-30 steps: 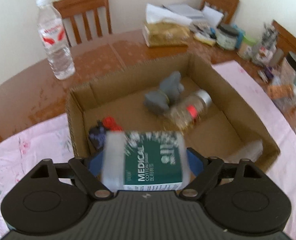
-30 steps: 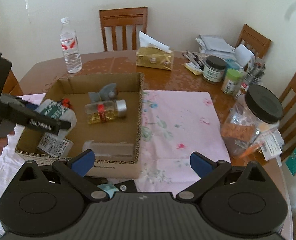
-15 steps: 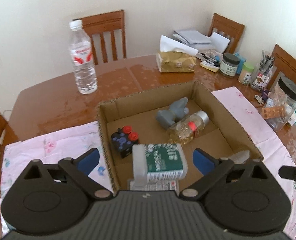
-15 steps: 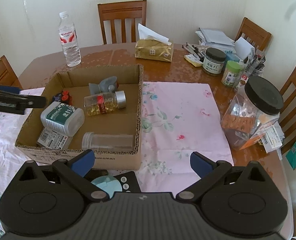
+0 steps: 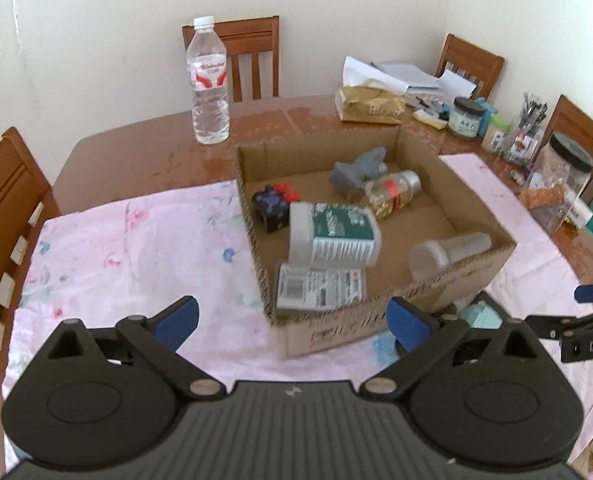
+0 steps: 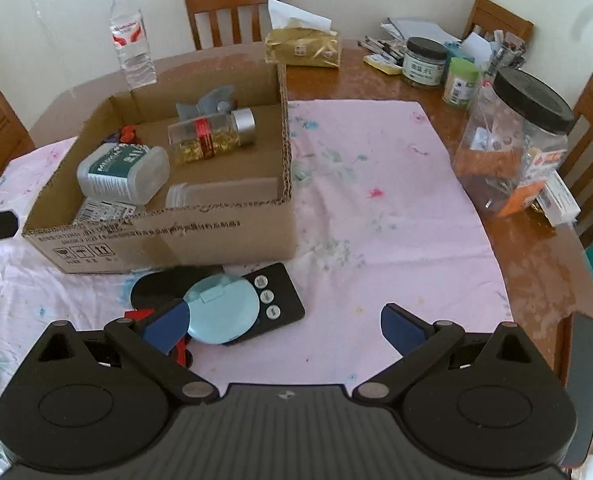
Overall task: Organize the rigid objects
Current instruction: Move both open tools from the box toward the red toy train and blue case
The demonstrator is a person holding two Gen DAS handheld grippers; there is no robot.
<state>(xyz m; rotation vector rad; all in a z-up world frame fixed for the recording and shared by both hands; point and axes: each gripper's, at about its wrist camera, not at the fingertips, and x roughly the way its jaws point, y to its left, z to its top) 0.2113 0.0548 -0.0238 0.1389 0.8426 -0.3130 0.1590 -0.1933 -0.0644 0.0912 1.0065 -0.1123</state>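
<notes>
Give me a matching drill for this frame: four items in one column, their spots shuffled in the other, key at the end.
Items
1. cotton swab tub
2. water bottle
3. round blue compact
4. black-lidded jar

Places
A. on the bare wood behind the cardboard box
B. on the black remote, in front of the box
C. lying on its side in the box
D. at the right edge of the pink cloth

Pairs: 1-C, 2-A, 3-B, 4-D
</notes>
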